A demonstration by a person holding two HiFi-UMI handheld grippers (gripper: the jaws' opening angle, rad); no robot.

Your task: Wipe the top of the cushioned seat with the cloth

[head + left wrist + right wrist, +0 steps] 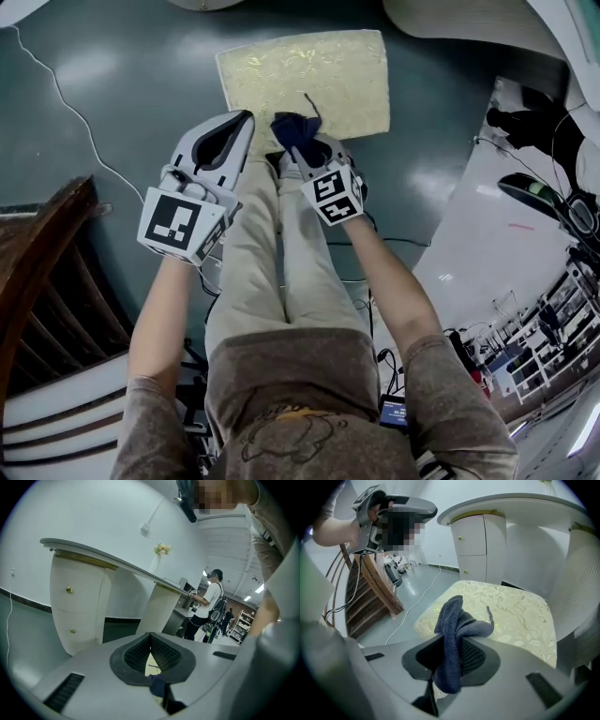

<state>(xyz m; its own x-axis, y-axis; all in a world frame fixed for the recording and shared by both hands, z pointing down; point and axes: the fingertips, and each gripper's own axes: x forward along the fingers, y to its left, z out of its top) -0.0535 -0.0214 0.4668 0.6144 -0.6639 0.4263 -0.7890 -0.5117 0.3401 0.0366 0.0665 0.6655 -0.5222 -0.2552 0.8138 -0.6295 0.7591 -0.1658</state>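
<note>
Right gripper view: the right gripper [451, 657] pinches the dark cloth [452, 630] over the near edge of the cushioned seat [511, 611]. The left gripper [151, 654] seems pressed together, empty. Lower the cloth flat, then sweep near to far.

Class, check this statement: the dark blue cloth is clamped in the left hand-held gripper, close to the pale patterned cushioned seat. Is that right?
Not quite. The right gripper view shows the dark blue cloth clamped in the right hand-held gripper, not the left hand-held gripper, which is shut on nothing. It is indeed close to the cushioned seat.
</note>
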